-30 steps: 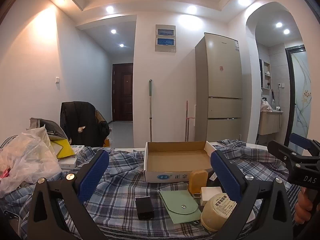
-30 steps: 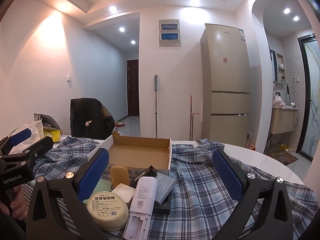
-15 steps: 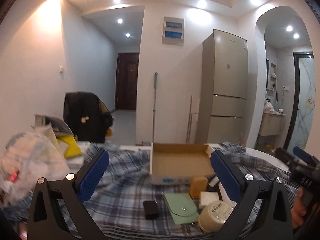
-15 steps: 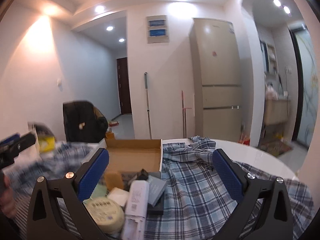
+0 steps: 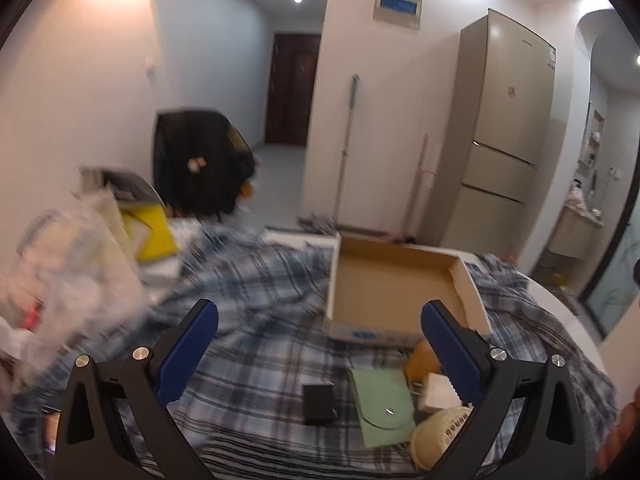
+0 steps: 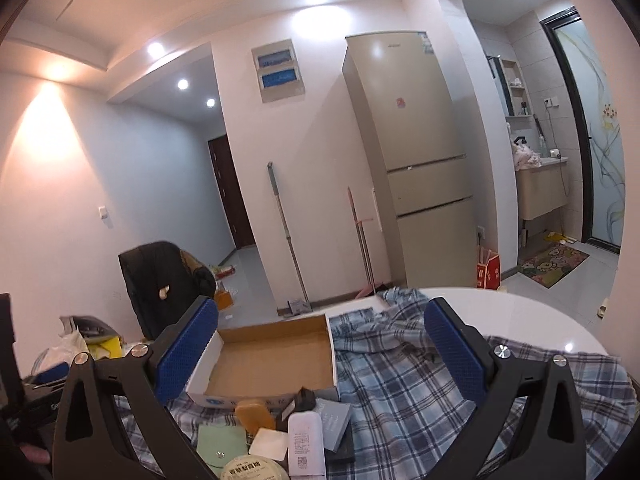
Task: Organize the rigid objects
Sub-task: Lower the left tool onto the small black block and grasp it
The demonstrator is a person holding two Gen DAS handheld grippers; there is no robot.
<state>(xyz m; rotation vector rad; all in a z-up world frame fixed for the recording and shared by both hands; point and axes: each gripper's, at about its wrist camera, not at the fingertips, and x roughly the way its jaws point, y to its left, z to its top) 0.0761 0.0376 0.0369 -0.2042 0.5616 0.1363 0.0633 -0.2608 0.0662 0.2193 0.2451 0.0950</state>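
- You're holding the left gripper [image 5: 318,340] with its blue pads spread wide apart, nothing between them — it's hovering above the plaid cloth [image 5: 256,304], short of the cardboard box [image 5: 394,280].
- Your right gripper [image 6: 320,340] is also standing wide apart and gripping nothing, pointing over the same cardboard box [image 6: 272,356].
- The box is lying open on the cloth with nothing visible inside.
- The rigid objects are sitting in a cluster just in front of the box's near wall — none of them is in it.
- Left wrist view: a small black block [image 5: 318,403] is lying in front of the box, a green pouch [image 5: 384,408] just beside it, then an orange block [image 5: 420,360], a white square piece [image 5: 438,396] and a round cream tin [image 5: 440,438].
- Right wrist view: the orange block [image 6: 254,416] is touching the box's front; a white tube [image 6: 306,440] and a grey card box [image 6: 336,426] are leaning on a dark flat item near it; the round tin [image 6: 250,470] is sitting at the frame's bottom edge.
- A crumpled plastic bag [image 5: 68,264] is lying well to the left of the box, blurred.
- A fridge [image 6: 416,168] is standing behind the box, against the wall.
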